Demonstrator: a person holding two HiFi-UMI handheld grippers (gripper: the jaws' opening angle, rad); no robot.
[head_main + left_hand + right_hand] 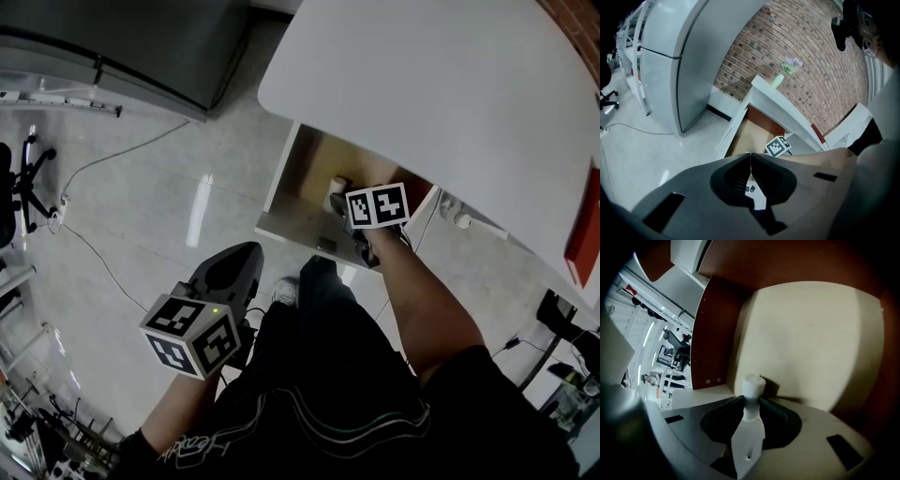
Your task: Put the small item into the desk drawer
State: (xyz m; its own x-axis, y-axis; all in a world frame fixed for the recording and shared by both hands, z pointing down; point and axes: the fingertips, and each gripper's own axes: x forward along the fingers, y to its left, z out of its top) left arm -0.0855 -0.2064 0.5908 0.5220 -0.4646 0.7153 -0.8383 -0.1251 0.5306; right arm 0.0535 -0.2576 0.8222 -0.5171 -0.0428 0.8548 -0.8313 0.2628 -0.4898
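While over drawer (314, 164), right arm (412, 300) outstretched.

White item (753, 386); tan drawer (806, 343); red brick wall (811, 61).

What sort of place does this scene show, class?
Probably an office or workroom: a white desk with an open drawer, a brick wall behind it, and an office chair nearby.

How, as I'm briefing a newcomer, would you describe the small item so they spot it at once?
Start at the white desk; below its edge a drawer stands open, floor pale beige. Over that floor the right hand-held gripper is shut on the small item: white, with a narrow neck and a wider rounded top, bright between the dark jaws.
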